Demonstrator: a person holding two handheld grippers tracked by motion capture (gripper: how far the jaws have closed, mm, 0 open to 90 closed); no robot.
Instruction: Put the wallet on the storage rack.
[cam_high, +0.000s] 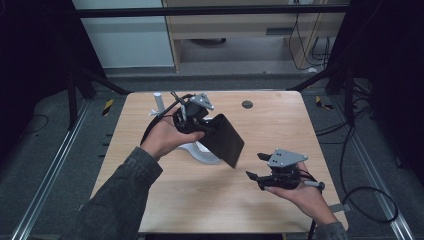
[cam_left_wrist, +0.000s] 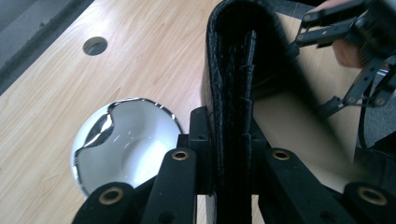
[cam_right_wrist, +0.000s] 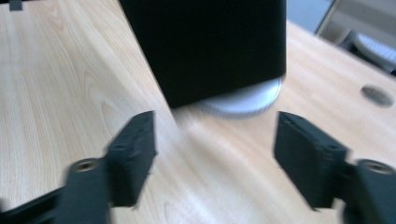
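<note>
My left hand-held gripper (cam_high: 212, 125) clamped on black textured leather-look wallet (cam_high: 225, 140), pads pinching its folded edge; wallet hangs tilted above light wooden worktop (cam_high: 280, 130), centre of high view. Round white bowl-like base (cam_high: 204, 154) sits under it on worktop, glossy in left gripper view (cam_left_wrist: 126, 144). My right hand-held gripper (cam_high: 256, 167) lower right of centre, jaws spread wide, nothing between; wallet near but apart.
</note>
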